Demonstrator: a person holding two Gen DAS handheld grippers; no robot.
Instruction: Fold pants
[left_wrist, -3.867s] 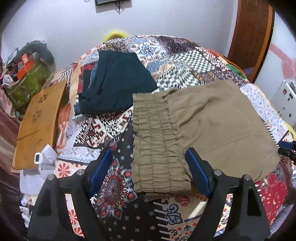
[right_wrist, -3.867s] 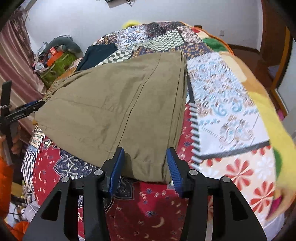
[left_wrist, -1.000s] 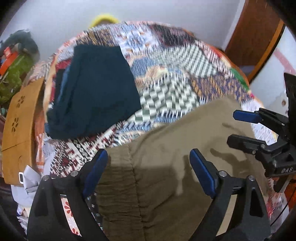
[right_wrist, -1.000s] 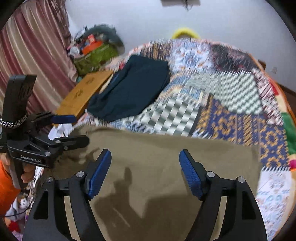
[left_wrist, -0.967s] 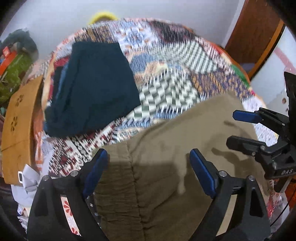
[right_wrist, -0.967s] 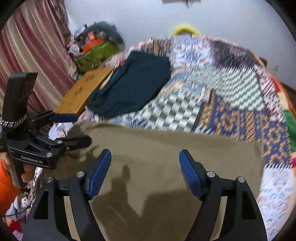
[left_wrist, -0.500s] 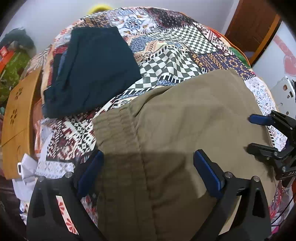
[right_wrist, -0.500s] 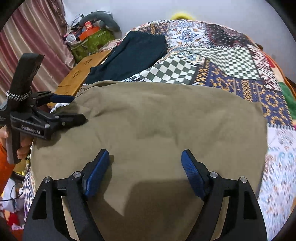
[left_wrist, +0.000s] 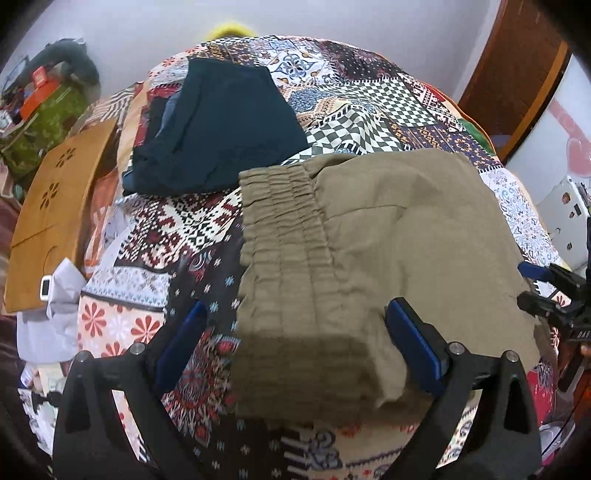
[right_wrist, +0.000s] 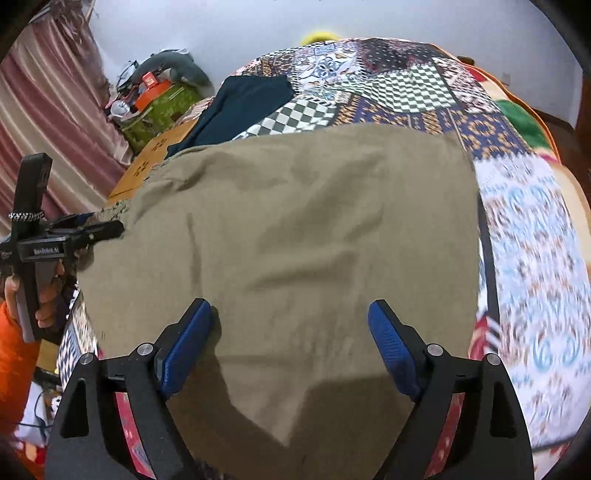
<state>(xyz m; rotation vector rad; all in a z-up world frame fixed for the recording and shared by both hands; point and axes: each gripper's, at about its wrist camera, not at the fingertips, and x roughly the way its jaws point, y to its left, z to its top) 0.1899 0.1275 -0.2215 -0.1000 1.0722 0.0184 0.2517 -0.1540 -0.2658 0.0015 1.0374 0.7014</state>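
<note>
Olive-khaki pants (left_wrist: 388, 251), folded into a thick rectangle, lying flat on a patchwork quilt (left_wrist: 177, 236) spread over a bed — gathered elastic waistband (left_wrist: 280, 221) toward the left in the left wrist view, smooth cloth running off to the right. Left gripper (left_wrist: 295, 339) low over the near waistband corner, blue-padded fingers (left_wrist: 413, 347) spread wide, one each side of the cloth edge, gripping nothing. Right gripper (right_wrist: 291, 343) likewise spread wide, poised over the near edge of the pants (right_wrist: 295, 229), nothing between its pads. Each gripper visible at the far side of the other's view, just beside the fabric. Farther back on the quilt, a folded dark navy garment (left_wrist: 221, 125), apart from the pants. Beside the bed on the left, a tan wooden board (left_wrist: 51, 229) with flower cut-outs — beyond it, a cluttered green bag (left_wrist: 40, 118). Pink striped curtain (right_wrist: 48, 122) along the wall.
</note>
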